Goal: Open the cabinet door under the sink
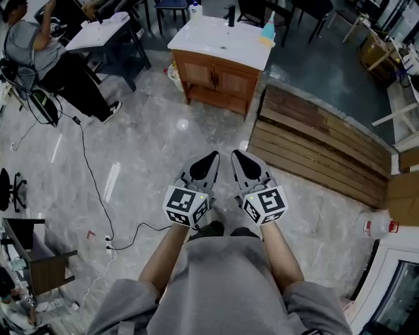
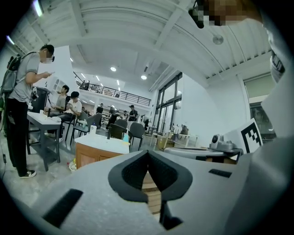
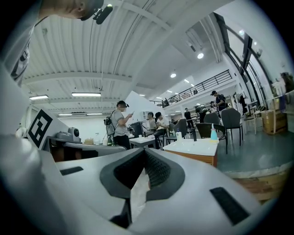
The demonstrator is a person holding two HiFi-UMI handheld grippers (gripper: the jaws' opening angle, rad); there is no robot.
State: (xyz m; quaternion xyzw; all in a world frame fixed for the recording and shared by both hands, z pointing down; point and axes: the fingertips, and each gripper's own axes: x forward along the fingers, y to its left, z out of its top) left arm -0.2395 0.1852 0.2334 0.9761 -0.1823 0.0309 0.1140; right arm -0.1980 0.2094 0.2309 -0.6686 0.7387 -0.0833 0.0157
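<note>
The sink cabinet [image 1: 216,77] is a wooden unit with two shut doors under a white sink top [image 1: 219,40], standing across the grey floor ahead of me. My left gripper [image 1: 213,157] and right gripper [image 1: 236,154] are held side by side at waist height, well short of the cabinet, both pointing toward it. Both are shut with nothing between the jaws. The left gripper view shows the shut left gripper [image 2: 148,152] with the cabinet [image 2: 92,157] beyond at left. In the right gripper view, the cabinet [image 3: 198,158] lies past the shut right gripper [image 3: 145,150].
A slatted wooden platform [image 1: 321,147] lies on the floor right of the cabinet. A person [image 1: 46,52] stands by a table at far left, with a black cable [image 1: 91,176] trailing over the floor. A black faucet [image 1: 231,14] and a blue bottle [image 1: 268,29] sit on the sink top.
</note>
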